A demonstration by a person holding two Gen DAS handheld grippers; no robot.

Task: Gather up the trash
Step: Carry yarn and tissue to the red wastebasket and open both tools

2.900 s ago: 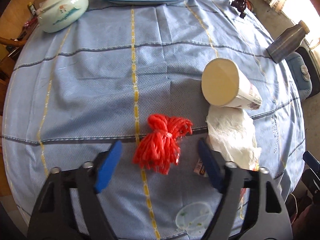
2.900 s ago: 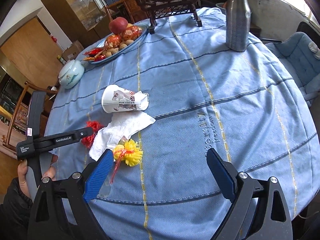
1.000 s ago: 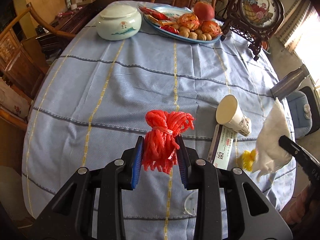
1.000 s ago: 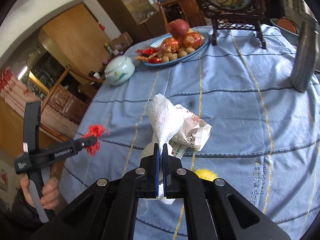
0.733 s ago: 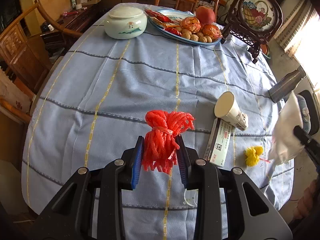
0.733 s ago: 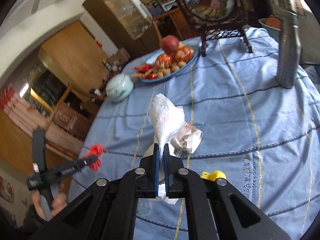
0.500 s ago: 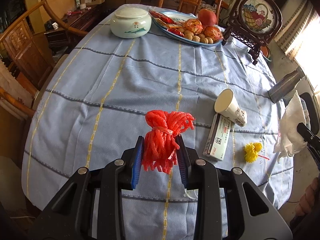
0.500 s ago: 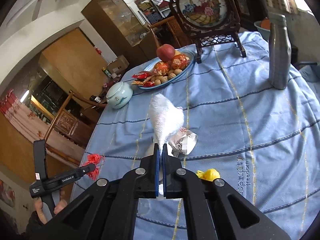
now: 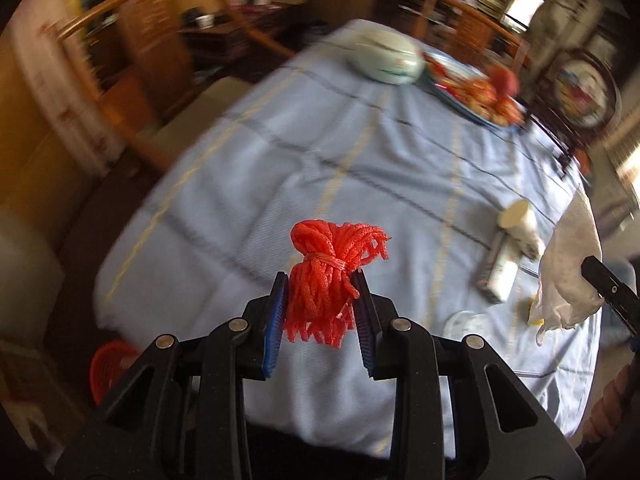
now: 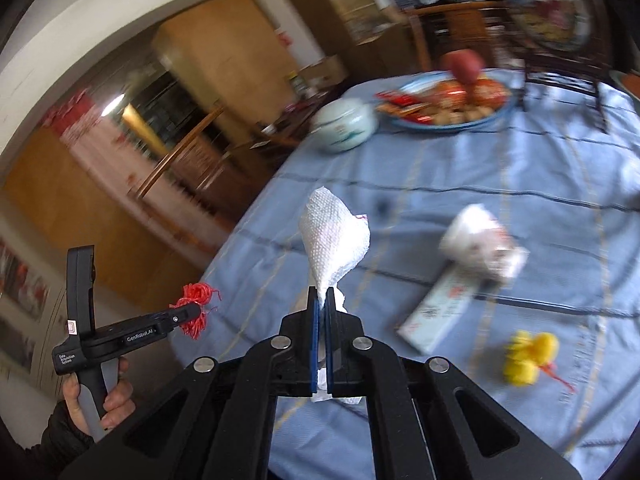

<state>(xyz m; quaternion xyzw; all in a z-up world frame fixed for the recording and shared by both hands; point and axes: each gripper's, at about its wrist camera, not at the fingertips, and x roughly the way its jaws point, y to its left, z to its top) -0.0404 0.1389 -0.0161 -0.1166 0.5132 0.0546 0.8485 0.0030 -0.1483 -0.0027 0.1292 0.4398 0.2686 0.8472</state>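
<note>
Round table (image 10: 540, 168) under blue cloth, near edge curving below both grippers; chair (image 9: 132, 64) just beyond its far-left edge, blurred; fruit plate (image 10: 448, 120) and pale jar (image 10: 344, 128) at far side, well apart from the trash; centre cloth bare; tipped cup (image 10: 480, 240) lying beside a flat box (image 10: 436, 320), yellow tuft (image 10: 528, 356) near them toward the right edge; red basket (image 9: 106, 368) low past the table edge; left gripper (image 9: 322, 312) clamped on red mesh (image 9: 328, 280), held above the cloth; right gripper (image 10: 320, 320) pinched on tissue (image 10: 332, 240), lifted off the table.
</note>
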